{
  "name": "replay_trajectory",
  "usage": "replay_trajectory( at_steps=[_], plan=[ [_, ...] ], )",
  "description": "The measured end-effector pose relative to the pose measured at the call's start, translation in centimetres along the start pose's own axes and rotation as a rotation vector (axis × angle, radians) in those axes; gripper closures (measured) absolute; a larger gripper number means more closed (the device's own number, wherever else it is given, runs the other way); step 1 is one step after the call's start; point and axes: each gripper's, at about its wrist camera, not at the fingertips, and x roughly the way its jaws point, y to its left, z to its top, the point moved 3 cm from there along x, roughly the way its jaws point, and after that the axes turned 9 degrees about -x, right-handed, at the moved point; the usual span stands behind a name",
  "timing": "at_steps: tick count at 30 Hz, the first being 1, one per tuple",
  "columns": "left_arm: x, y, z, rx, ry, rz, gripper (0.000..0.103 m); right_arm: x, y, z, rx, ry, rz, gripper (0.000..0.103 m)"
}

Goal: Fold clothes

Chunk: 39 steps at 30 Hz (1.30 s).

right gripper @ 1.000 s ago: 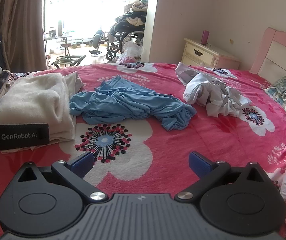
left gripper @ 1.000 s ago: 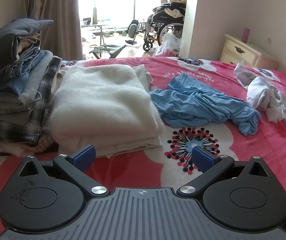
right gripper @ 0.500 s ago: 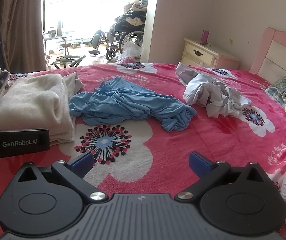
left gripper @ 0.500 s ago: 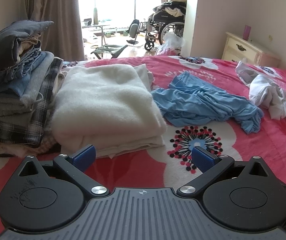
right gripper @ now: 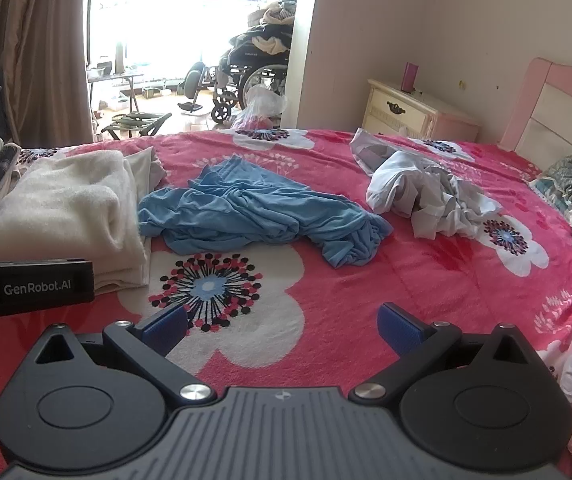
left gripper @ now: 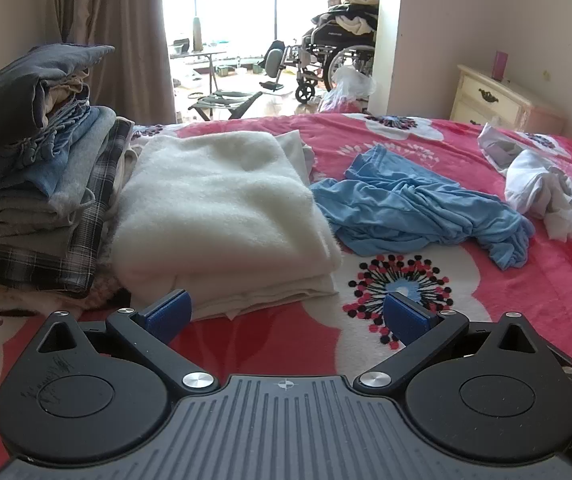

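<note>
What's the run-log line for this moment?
left gripper open, empty | right gripper open, empty | blue garment unfolded on bed | white garment crumpled

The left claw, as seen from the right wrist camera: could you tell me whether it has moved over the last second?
Yes. The left claw has drifted rightward and lower, now covering more of the folded white blanket's front edge.

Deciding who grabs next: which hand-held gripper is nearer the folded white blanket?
Left. The left hand-held gripper sits just short of the folded white blanket; the right hand-held gripper is off to the blanket's right.
</note>
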Motion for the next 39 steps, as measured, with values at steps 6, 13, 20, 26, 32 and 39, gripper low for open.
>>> replay_trajectory(
  at_steps=[6, 13, 20, 26, 32, 39],
  plan=[
    [0.1, -0.1, 0.0, 0.005, 0.004, 0.004, 0.000, 0.1, 0.0, 0.1, 0.002, 0.000, 0.002, 0.000],
    [0.3, -0.1, -0.1, 0.007, 0.001, 0.010, 0.000, 0.3, 0.0, 0.0, 0.007, 0.000, 0.006, 0.000],
    [1.9, -0.9, 0.2, 0.039, -0.020, -0.013, 0.000, 1.2, -0.5, -0.3, 0.018, -0.015, 0.013, 0.000],
    [6.5, -4.1, 1.8, 0.147, -0.086, -0.096, 0.000, 4.7, -2.6, 0.1, 0.028, -0.071, 0.027, 0.000],
    [11.5, -7.4, 3.3, 0.249, -0.129, -0.165, 0.000, 12.4, -6.7, 2.0, 0.041, -0.139, 0.010, 0.002],
    [20.3, -12.0, 3.8, 0.396, -0.022, -0.153, 0.002, 22.9, -9.7, 6.0, 0.100, -0.087, 0.141, 0.008]
  ],
)
